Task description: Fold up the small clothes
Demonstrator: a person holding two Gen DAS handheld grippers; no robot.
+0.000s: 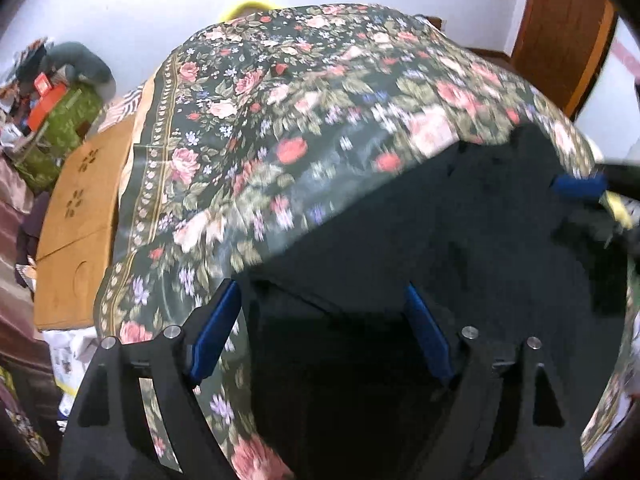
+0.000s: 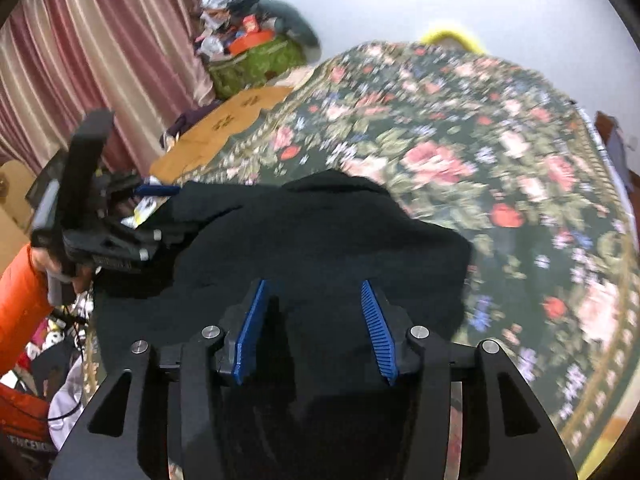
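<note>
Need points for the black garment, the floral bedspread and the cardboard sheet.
black garment (image 2: 320,236): right wrist view, middle of the dark cloth.
floral bedspread (image 1: 280,92): left wrist view, bare rose-patterned area beyond the garment.
cardboard sheet (image 1: 80,216): left wrist view, flat brown face left of the bedspread.

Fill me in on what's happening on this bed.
A person holds a gripper in each hand over a black garment lying on a flowered bedspread. The left gripper and the right gripper are both open above the cloth, gripping nothing. The garment looks rumpled, not yet neatly folded.
</note>
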